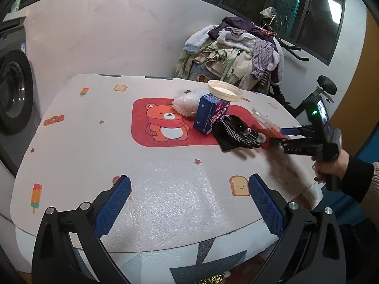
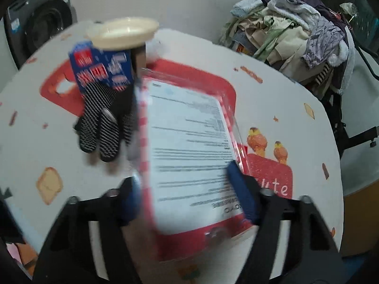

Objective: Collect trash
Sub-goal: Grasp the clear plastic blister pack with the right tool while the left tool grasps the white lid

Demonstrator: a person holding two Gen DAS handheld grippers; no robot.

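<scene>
A: What is the largest item in view, and how is it placed?

B: The table [image 1: 71, 142], under a white printed cover, fills most of both views. A red panel with a bear print [image 1: 165, 125] lies at its middle. A pile of clothes [image 1: 236, 52] stands behind its far edge, and a washing machine [image 1: 14, 90] stands at the left.

A: Which items rest on the table?

B: A blue carton [image 1: 208, 116] stands upright on the red panel. A cream lid [image 1: 225, 90] rests on top of the carton. A bag of clear plastic [image 1: 187, 101] lies just behind the carton. A black dotted glove [image 1: 236, 135] lies in front of the carton, touching its base.

A: Where is the trash item at present?

B: A red blister pack [image 2: 189, 146] with a white printed label lies beside the glove, toward the right side of the table. The right wrist view is blurred, so its print cannot be read.

A: State the condition of the right gripper.

B: The right gripper [image 2: 189, 196] has a blue pad against each long edge of the blister pack; the jaws are clamped on it. A hand [image 1: 331, 165] in a dark sleeve holds the gripper's handle in the left wrist view.

A: State the condition of the left gripper.

B: The left gripper [image 1: 189, 203] hangs over the near edge of the table. Its jaws stand wide apart, with nothing between the blue pads [image 1: 113, 208].
</scene>
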